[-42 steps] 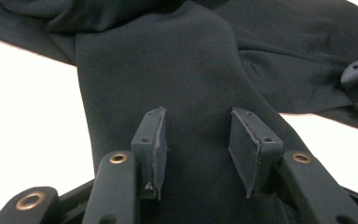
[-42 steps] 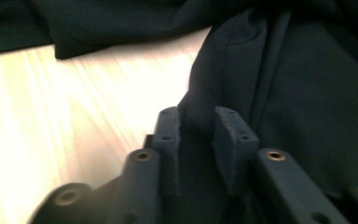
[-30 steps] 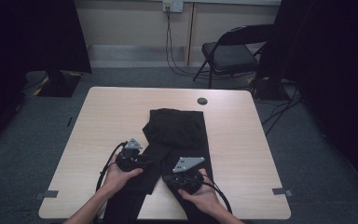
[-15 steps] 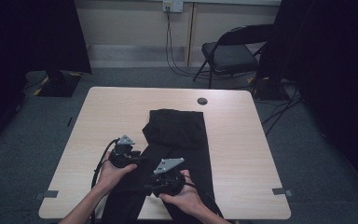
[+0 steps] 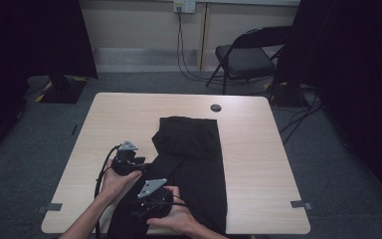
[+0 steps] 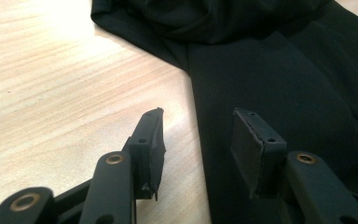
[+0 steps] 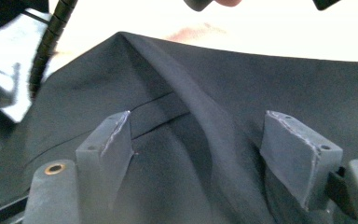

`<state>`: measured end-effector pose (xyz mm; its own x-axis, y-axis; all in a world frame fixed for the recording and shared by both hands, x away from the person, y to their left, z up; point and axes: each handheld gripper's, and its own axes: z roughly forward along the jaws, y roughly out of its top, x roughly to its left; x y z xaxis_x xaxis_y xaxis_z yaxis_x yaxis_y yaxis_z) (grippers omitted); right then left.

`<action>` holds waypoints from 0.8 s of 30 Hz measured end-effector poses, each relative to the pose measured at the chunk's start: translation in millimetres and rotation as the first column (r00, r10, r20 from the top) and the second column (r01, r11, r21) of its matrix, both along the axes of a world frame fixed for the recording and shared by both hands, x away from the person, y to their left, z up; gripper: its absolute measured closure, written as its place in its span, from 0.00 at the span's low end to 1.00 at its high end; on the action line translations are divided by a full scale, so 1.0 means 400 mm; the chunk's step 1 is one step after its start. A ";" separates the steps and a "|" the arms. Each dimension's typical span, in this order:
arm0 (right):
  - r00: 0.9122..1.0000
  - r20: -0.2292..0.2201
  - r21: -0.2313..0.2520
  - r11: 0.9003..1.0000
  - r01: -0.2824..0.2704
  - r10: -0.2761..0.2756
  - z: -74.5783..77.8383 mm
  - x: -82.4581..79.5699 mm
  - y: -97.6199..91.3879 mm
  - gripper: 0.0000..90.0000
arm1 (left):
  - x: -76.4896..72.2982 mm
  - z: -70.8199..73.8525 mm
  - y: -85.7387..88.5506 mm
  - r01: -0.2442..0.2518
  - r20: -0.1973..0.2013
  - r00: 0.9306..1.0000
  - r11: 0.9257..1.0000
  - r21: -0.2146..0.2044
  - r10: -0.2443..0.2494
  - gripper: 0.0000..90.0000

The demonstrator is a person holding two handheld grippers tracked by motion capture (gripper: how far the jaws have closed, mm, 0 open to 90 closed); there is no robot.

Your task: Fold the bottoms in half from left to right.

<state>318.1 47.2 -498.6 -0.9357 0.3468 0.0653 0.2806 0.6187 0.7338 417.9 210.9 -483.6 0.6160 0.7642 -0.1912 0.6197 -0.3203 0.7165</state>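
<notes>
Nearest the tabletop's (image 5: 258,164) front edge, the right gripper (image 5: 151,199) sits over the near end of a black garment (image 5: 194,159), its jaws spread wide with a raised fold of the cloth (image 7: 200,107) running between them, not clamped. Just beyond and to the left, the left gripper (image 5: 126,158) rests at the garment's left edge, jaws apart, one over bare wood and one over the cloth. The garment lies along the tabletop's middle, its far end folded. A small dark disc (image 5: 216,107) sits near the far edge; a folding chair (image 5: 248,57) stands behind.
</notes>
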 end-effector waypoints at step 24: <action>0.953 -0.010 0.273 0.916 0.293 -0.302 0.249 0.114 -0.306 0.99 | 0.000 -0.011 -0.016 0.017 -0.016 1.000 1.000 0.017 -0.017 0.60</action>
<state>363.8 -75.0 -399.0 -0.7951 0.5831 0.1670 0.3952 0.2893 0.8718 417.9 204.5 -488.0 0.6258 0.7571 -0.1877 0.6254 -0.3431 0.7009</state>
